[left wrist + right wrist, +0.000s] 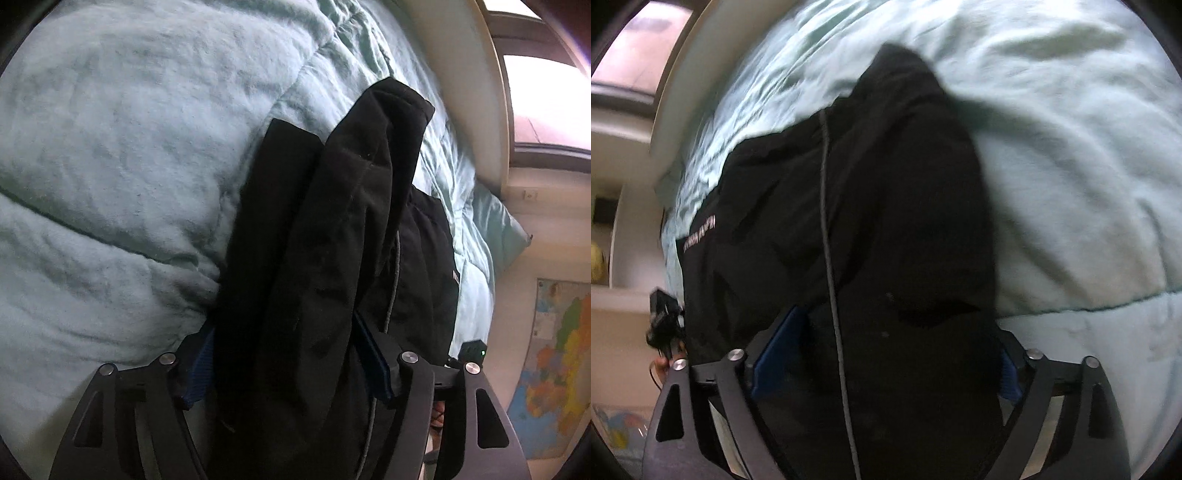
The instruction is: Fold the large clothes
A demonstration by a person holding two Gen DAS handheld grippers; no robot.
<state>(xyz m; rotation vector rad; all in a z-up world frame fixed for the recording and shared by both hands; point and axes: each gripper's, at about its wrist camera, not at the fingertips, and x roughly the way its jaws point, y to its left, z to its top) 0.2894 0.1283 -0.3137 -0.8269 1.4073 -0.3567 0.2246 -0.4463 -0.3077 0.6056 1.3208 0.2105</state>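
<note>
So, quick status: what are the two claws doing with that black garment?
Left claw and right claw both wide, black garment bunched between each. Garment lies on pale green bedding. Nothing in the way.

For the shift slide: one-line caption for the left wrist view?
Left gripper straddles bunched black jacket on pale green bedding.

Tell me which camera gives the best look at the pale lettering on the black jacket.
The right wrist view. There the lettering shows as a whole line of pale print on the black jacket, though too blurred to read. The left wrist view catches only a small pale speck at the jacket's right edge, beside the green blanket.
</note>
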